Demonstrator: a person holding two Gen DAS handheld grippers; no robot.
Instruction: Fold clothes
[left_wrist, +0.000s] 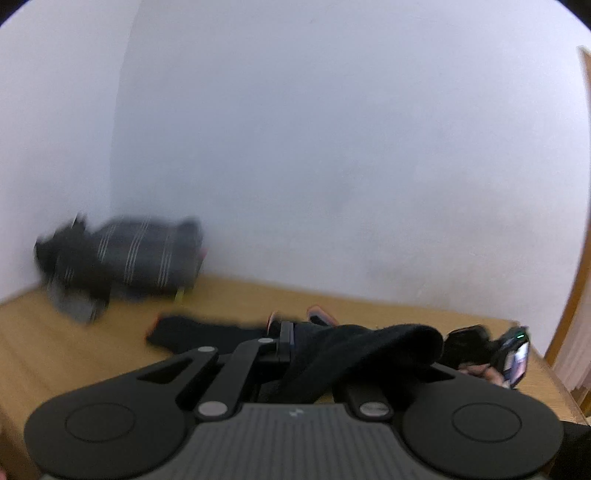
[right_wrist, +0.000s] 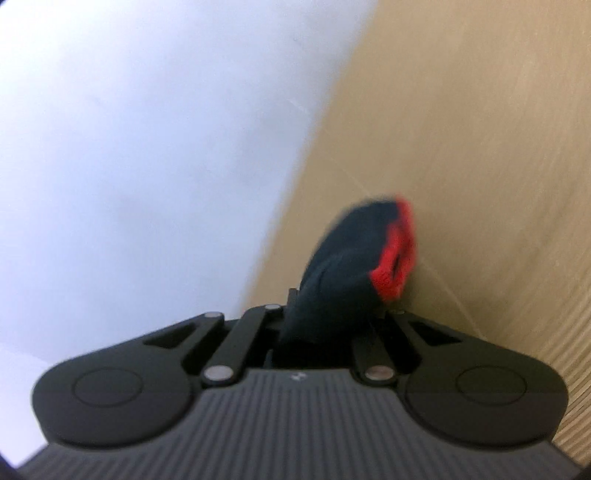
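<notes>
**Both grippers closed on dark fabric**

Left gripper (left_wrist: 295, 343): jaws closed on a black garment (left_wrist: 369, 350), which drapes over the right finger, above the wooden table (left_wrist: 74, 343). Right gripper (right_wrist: 325, 314): jaws clamped on a dark sock with red trim (right_wrist: 351, 251), raised clear of the table. Striped clothes pile (left_wrist: 125, 254): at the table's far left corner, against the white wall (left_wrist: 332, 147). A second black piece (left_wrist: 195, 332) lies flat on the table, between the pile and the left gripper.

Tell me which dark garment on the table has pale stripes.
The bundled dark grey garment in the far left corner against the wall; thin pale stripes cross it. The black piece lying flat nearer the left gripper is plain.
</notes>
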